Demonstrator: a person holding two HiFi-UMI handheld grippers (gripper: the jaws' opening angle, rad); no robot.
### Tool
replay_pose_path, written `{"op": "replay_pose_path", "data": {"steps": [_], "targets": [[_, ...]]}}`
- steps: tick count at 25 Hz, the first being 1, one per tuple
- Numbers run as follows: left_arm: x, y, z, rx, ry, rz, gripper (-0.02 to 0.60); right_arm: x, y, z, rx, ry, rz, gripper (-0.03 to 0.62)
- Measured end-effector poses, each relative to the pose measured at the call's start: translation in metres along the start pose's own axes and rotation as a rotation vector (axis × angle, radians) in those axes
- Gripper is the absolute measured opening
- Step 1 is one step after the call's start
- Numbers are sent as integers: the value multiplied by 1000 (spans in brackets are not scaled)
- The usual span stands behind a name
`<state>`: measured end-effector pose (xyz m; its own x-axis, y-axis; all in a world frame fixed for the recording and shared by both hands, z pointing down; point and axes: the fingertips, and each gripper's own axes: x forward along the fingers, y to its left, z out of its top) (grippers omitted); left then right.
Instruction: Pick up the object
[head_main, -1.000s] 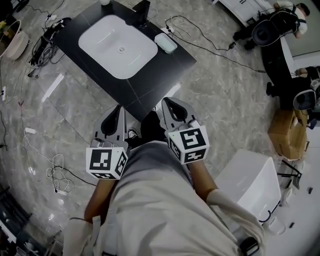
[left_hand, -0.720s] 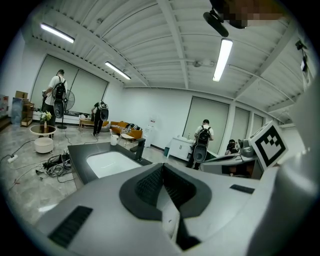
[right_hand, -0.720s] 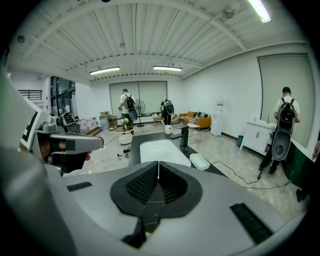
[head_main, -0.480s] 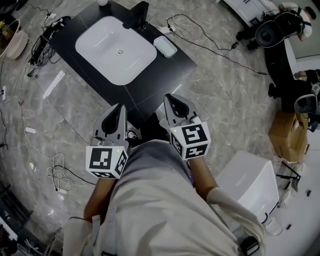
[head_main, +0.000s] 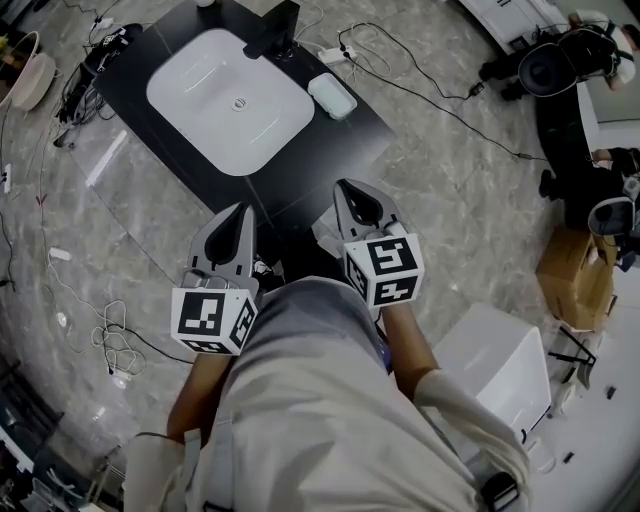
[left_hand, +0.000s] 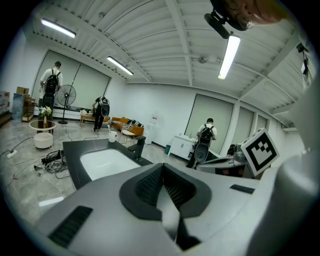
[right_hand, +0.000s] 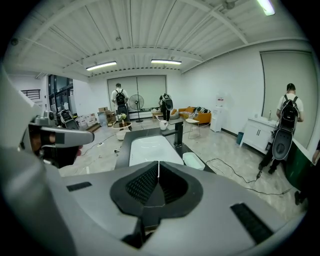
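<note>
Status: pickup not begun. The left gripper (head_main: 240, 213) and the right gripper (head_main: 347, 190) are both showing their jaws pressed together with nothing between them. That is confirmed in the left gripper view (left_hand: 162, 169) and the right gripper view (right_hand: 158, 166). Both are hovering side by side at the near corner of the black worktop (head_main: 335, 140), short of anything on it.

The task is not naming its object. In my judgement the likeliest candidate is the pale soap dish (head_main: 332, 96), which is lying flat on the worktop just beside the right edge of the white basin (head_main: 230, 100), near the black tap (head_main: 276, 24). It is sitting untouched and well apart from both grippers.

Remaining, as I judge it, are the reach, opening of the jaws, the grip and the lift.

Orientation: the soap dish is an oblong with rounded corners. In the head view its long axis is running from upper left to lower right, parallel to the basin's side. In the right gripper view (right_hand: 194, 160) it is pointing away from the gripper, towards the tap (right_hand: 178, 134).
</note>
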<state>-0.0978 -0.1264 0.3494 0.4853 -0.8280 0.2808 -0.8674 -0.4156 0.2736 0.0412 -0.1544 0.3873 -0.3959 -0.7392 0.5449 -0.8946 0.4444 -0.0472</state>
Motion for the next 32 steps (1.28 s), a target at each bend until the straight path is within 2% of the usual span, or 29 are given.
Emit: {"op": "replay_pose_path", "data": {"steps": [10,20,32], "targets": [[19,4,-6,-51,34,-2,5,24,-20,-2,-8,41,9,12],[33,1,-6,-44,51,6,5,45,-40,-6,10,45,24,12],[52,-4,-6,-56,66,8,5,72,-67,-16,-3,102,17,12]]}}
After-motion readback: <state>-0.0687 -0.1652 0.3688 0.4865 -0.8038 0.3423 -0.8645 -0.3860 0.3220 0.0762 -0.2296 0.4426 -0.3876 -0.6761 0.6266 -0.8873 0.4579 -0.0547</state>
